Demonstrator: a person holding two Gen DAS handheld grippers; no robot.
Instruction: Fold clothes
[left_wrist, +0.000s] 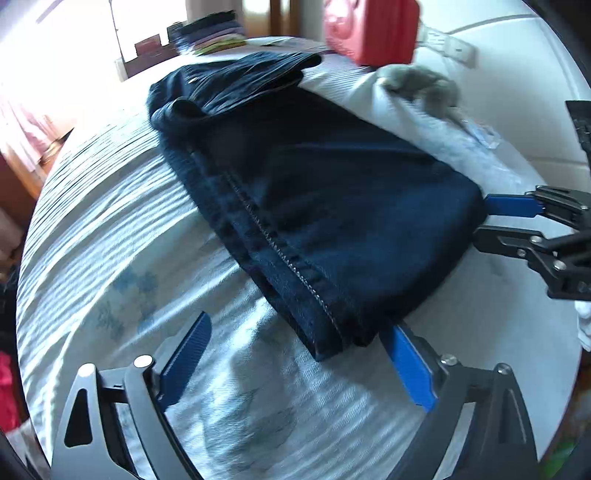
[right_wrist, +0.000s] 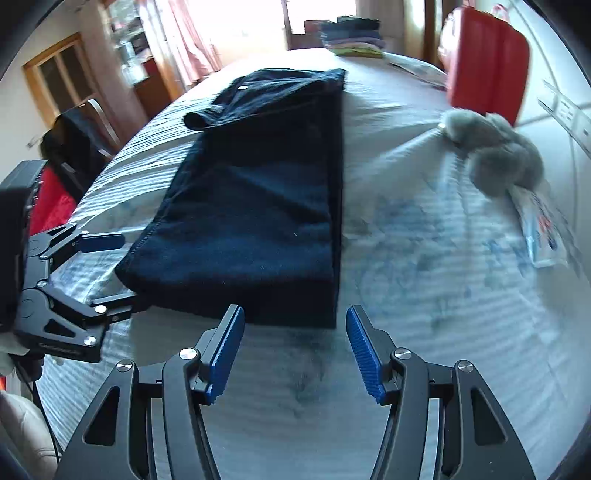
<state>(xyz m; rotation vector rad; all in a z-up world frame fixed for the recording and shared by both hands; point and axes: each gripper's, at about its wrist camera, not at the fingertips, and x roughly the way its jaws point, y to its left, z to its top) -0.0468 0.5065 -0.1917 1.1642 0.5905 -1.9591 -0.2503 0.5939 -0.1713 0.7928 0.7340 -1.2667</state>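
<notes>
Dark jeans (right_wrist: 251, 206) lie folded flat on bed (right_wrist: 424, 258). Left gripper (left_wrist: 295, 354) wide open, right gripper (right_wrist: 295, 350) half open, both empty, at jeans' near edge, likely ready for next fold.

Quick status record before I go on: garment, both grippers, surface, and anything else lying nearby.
garment: dark jeans, folded into a long flat stack, waistband at the far end
surface: striped bedsheet
left gripper: open wide, at the near-left corner of the jeans, nothing clamped
right gripper: open, at the jeans' near edge, nothing between the pads
nearby: grey plush toy, red cushion, stack of folded clothes at the far end
</notes>
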